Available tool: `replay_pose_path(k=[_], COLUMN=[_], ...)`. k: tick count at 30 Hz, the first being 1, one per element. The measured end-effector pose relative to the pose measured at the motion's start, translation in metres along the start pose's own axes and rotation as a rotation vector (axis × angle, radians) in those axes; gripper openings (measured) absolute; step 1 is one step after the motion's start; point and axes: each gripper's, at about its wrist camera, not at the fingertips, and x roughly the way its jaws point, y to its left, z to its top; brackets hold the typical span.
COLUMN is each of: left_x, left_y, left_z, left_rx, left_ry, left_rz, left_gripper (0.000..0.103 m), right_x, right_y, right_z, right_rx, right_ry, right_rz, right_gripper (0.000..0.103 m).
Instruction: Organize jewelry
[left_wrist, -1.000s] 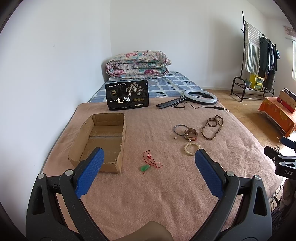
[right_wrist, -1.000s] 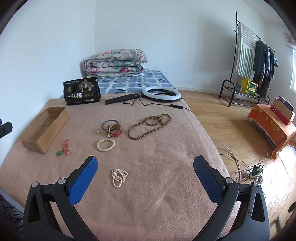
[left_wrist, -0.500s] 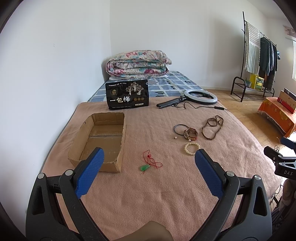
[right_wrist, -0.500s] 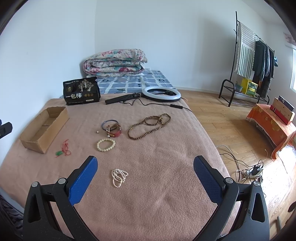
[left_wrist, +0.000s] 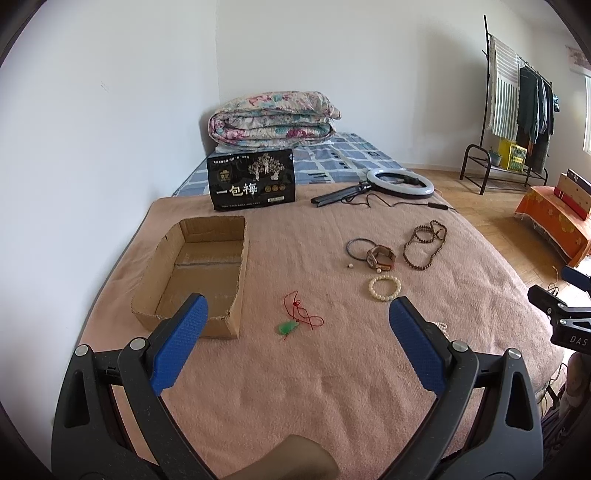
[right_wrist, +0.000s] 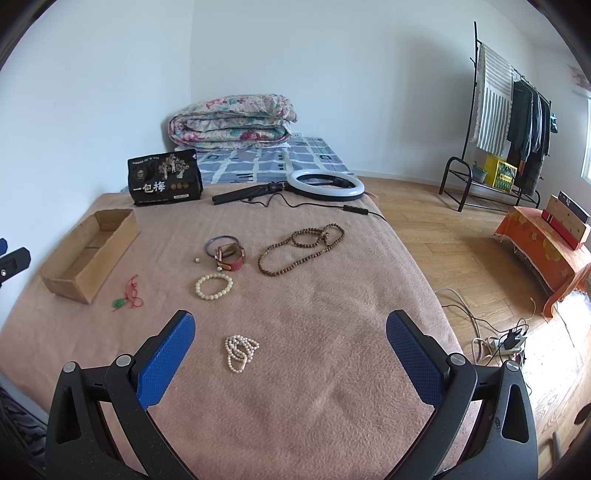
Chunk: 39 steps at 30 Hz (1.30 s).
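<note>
An empty cardboard box (left_wrist: 199, 266) (right_wrist: 88, 251) lies on the left of a pink blanket. Jewelry is scattered on the blanket: a green pendant on red cord (left_wrist: 301, 317) (right_wrist: 127, 295), a cream bead bracelet (left_wrist: 384, 287) (right_wrist: 213, 286), a brown-strap watch (left_wrist: 380, 256) (right_wrist: 229, 254) touching a dark bangle (left_wrist: 357, 245), a long wooden bead necklace (left_wrist: 424, 243) (right_wrist: 301, 247) and a pearl strand (right_wrist: 240, 349). My left gripper (left_wrist: 295, 343) is open, just short of the pendant. My right gripper (right_wrist: 290, 350) is open with the pearl strand ahead between its fingers.
A black snack bag (left_wrist: 251, 181) stands behind the box. A ring light (right_wrist: 325, 184) with its cable lies at the blanket's far edge, a folded quilt (left_wrist: 273, 122) beyond. Cables and a power strip (right_wrist: 506, 339) lie on the wooden floor to the right, near an orange-covered bench (right_wrist: 546, 243).
</note>
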Motion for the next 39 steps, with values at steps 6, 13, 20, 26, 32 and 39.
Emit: replay_pose_path(k=[6,13,20,26,32,39], left_x=[0.016,0.034,0.060,0.102,0.127,0.166], left_y=[0.001,0.009,0.009,0.007,-0.005,0.007], left_z=[-0.009,-0.017,-0.021,-0.027,-0.027,-0.028], left_rx=[0.016,0.015,0.029,0.014,0.060,0.039], left_ry=[0.067,0.167,0.254,0.371,0.398,0.436], left_rz=[-0.012,-0.030,-0.062,-0.145,-0.180,-0.158], left_gripper=[0.100,0.100,0.084,0.064,0.054,0.044], right_x=[0.007,0.021,0.041,0.070,0.103,0.135], right_y=[0.000,0.009,0.024,0.024,0.029,0.041], right_z=[0.001,-0.001,-0.008,-0.011,-0.013,-0.023], right_rx=[-0.008,-0.055,-0.149,-0.168,-0.219,-0.290], right_ry=[0.019,0.063,0.093,0.197,0.299,0.394], right_rz=[0.004,0.027,0.072,0.190,0.258,0.309], right_gripper=[0.103,0.103,0.103,0.103,0.102,0.087])
